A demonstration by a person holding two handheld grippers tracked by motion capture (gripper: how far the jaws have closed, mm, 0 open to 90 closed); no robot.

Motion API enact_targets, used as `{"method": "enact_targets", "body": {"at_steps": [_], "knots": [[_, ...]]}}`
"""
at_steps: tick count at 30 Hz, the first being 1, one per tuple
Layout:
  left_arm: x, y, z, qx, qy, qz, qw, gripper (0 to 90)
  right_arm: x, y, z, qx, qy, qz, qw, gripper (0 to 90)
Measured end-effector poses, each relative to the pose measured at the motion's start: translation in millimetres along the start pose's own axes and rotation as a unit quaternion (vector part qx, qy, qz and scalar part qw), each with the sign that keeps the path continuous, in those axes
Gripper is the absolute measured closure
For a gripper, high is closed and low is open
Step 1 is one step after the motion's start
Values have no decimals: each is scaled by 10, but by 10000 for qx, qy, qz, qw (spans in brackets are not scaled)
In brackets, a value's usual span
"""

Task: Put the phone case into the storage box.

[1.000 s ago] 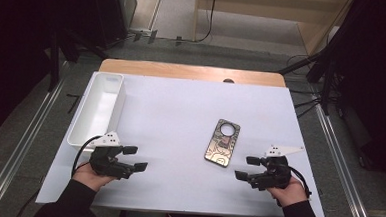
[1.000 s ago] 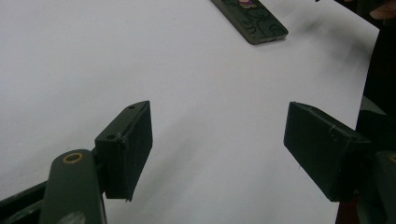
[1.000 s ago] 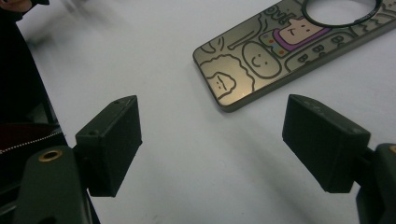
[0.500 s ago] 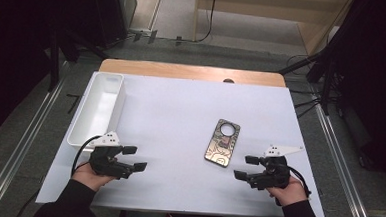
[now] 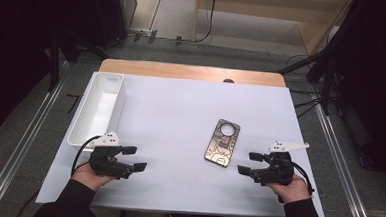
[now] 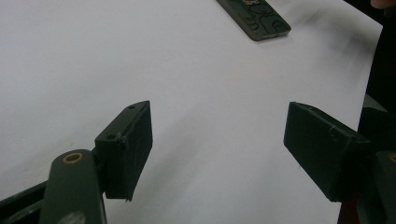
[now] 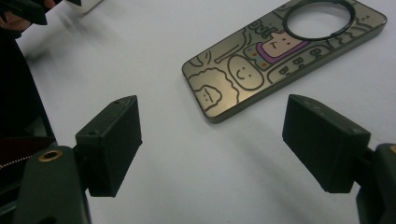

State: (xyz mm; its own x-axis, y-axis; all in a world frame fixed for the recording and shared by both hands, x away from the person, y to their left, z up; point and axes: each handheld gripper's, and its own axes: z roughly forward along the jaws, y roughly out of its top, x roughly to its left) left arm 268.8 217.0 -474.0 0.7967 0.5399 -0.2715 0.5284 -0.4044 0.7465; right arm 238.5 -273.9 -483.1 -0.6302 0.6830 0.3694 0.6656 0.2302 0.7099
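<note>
Just left of right tool, phone case flat on table, apart, both tools wide, nothing held

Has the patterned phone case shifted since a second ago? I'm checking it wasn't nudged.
No. The olive, cartoon-patterned phone case lies at the same spot and angle relative to the white rectangular tray.

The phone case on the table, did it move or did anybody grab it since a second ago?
No, nothing visibly changed. The phone case lies flat on the white table, untouched. The left gripper and right gripper hover open and empty at the near edge, and the white tray sits at the left.
</note>
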Motion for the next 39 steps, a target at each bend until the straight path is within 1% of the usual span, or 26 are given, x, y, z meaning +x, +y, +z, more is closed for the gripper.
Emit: {"method": "enact_targets", "body": {"at_steps": [5, 9, 10, 12, 13, 14, 15, 19, 24, 28, 32, 39], "knots": [[0, -1, 1, -6, 3, -13, 10000, 236, -40, 35, -16, 21, -130, 11, 9999, 186], [-1, -1, 1, 1, 6, -10, 10000, 236, -67, 48, -20, 54, -150, 56, 9999, 186], [-1, 0, 2, 1, 1, -3, 10000, 236, -77, 56, -18, 65, -185, 52, 9998, 186], [1, 1, 3, 5, -4, 2, 10000, 236, -86, 68, -12, 42, -201, 85, 9998, 183], [2, 2, 3, 4, -13, 8, 10000, 236, -93, 75, -10, 18, -260, 87, 9996, 183], [2, 2, 3, 4, -13, 8, 10000, 236, -93, 75, -10, 18, -260, 87, 9996, 183], [0, 4, 3, 1, -18, 18, 10000, 236, -106, 97, -11, -2, -303, 132, 9995, 183], [-5, 10, 1, -12, -27, 39, 10000, 236, -138, 132, -21, -90, -316, 168, 9993, 183], [-3, 8, 5, -12, -27, 15, 10000, 236, -157, 176, -19, -123, -314, 100, 9994, 183], [-5, 7, 8, -16, -23, 7, 10000, 236, -181, 261, -20, -176, -352, 39, 9992, 183], [-3, 7, 8, -9, -15, 7, 10000, 236, -206, 316, -21, -227, -350, 29, 9991, 183], [-2, 6, 5, -10, -26, 17, 10000, 236, -251, 392, 10, -195, -375, 2, 9991, 183]]}}
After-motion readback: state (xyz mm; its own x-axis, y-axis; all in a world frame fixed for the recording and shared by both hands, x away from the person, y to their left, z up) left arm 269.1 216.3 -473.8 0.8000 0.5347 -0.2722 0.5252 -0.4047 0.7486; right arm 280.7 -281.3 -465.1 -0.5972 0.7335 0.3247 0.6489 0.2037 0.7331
